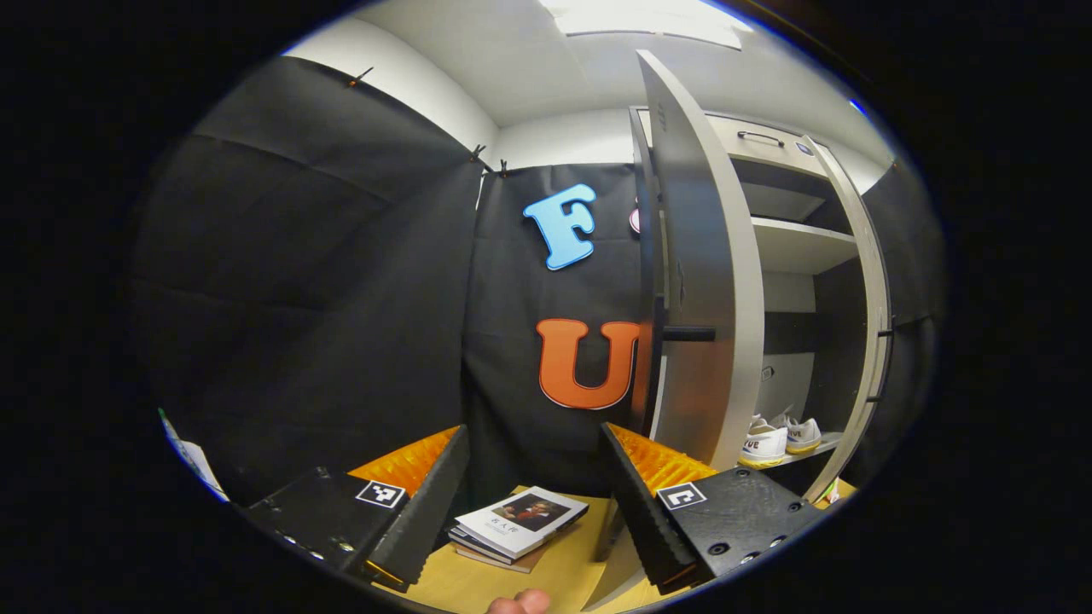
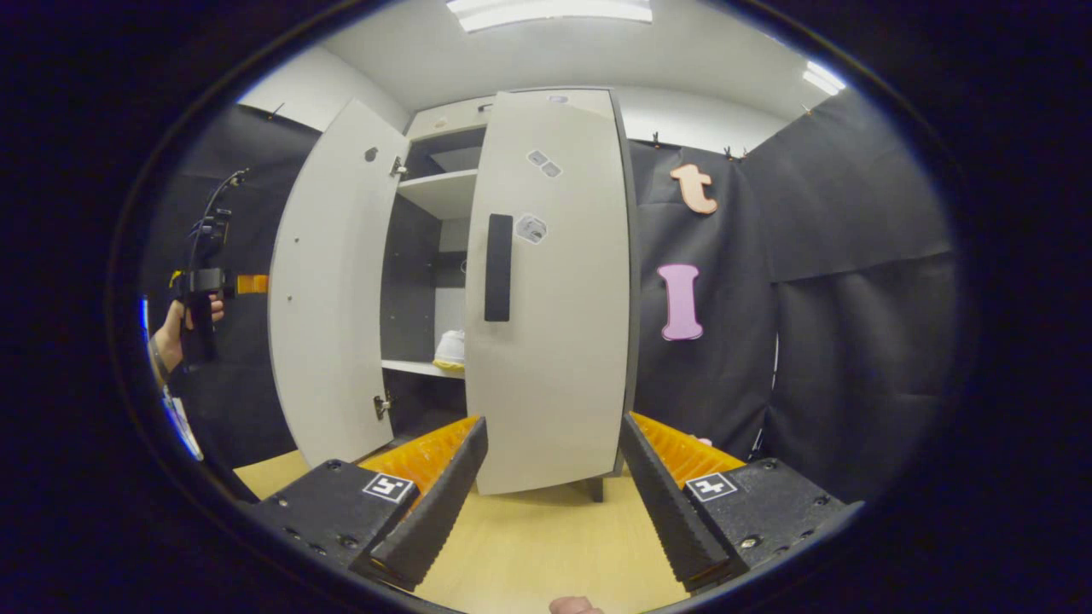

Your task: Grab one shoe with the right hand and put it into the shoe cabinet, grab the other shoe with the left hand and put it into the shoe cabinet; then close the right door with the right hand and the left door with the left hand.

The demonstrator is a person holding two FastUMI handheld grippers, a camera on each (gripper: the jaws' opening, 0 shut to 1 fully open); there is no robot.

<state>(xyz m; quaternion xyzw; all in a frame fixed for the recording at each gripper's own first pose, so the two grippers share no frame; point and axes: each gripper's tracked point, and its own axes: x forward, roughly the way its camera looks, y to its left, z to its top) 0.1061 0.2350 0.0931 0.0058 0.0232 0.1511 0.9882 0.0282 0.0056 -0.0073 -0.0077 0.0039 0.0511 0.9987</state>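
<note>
The shoe cabinet [image 2: 444, 115] stands ahead in the right gripper view. Its left door [image 2: 333, 290] hangs wide open. Its right door [image 2: 554, 324], with a dark handle [image 2: 499, 266], is swung across the right half; whether it is fully shut I cannot tell. A white shoe [image 2: 450, 348] rests on the lower shelf. In the left gripper view a pair of white shoes [image 1: 778, 439] sits on that shelf [image 1: 806, 454], past the open left door [image 1: 708, 281]. My left gripper [image 1: 536, 431] is open and holds nothing. My right gripper [image 2: 554, 422] is open and holds nothing.
A stack of books [image 1: 519, 524] lies on the wooden floor [image 1: 563, 571] under the left gripper. A hand holds the left gripper [image 2: 200, 294] to the left of the open door. Black cloth walls close in both sides.
</note>
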